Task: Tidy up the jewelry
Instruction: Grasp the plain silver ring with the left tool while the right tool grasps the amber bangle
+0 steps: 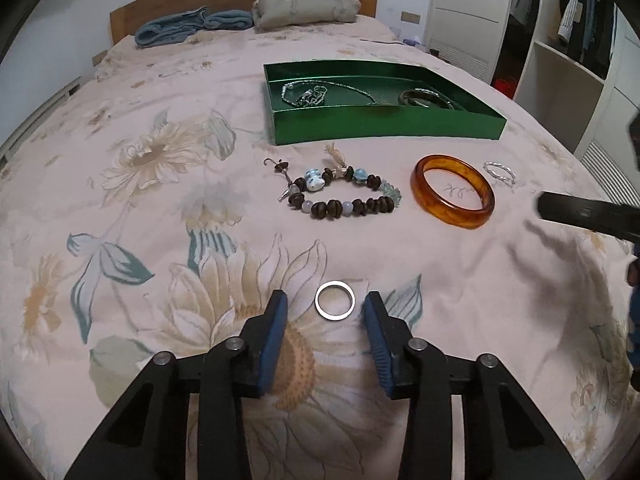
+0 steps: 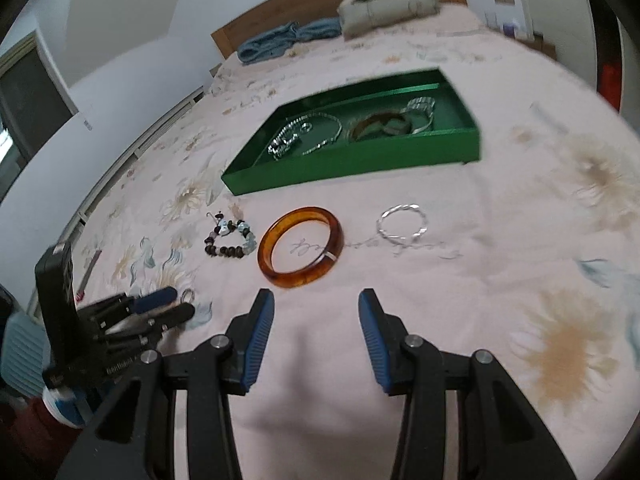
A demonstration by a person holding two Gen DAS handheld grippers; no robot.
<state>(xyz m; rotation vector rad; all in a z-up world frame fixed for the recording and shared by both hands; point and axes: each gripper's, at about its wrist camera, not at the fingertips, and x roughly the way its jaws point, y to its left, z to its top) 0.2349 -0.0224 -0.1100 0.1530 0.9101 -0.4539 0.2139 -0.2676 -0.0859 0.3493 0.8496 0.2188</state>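
A small silver ring [image 1: 317, 304] lies flat on the flowered bedsheet between the blue pads of my left gripper [image 1: 326, 298]. The pads stand clear of it on both sides, so the gripper is open. Farther back lie a dark beaded bracelet [image 1: 344, 208], an amber bangle [image 1: 452, 214] and a twisted silver bangle [image 1: 500, 174]. Behind them stands a green tray [image 1: 384, 124] that holds chains and bangles. My right gripper [image 2: 316, 296] hangs open and empty just short of the amber bangle [image 2: 298, 278], with the silver bangle [image 2: 394, 239] to the right. The left gripper [image 2: 182, 303] shows at the left of that view.
Folded blue cloths [image 1: 188, 26] and a grey-beige bundle [image 1: 304, 6] lie by the wooden headboard. An open wardrobe with shelves [image 1: 560, 76] stands to the right of the bed. A wall and a radiator run along the bed's left side.
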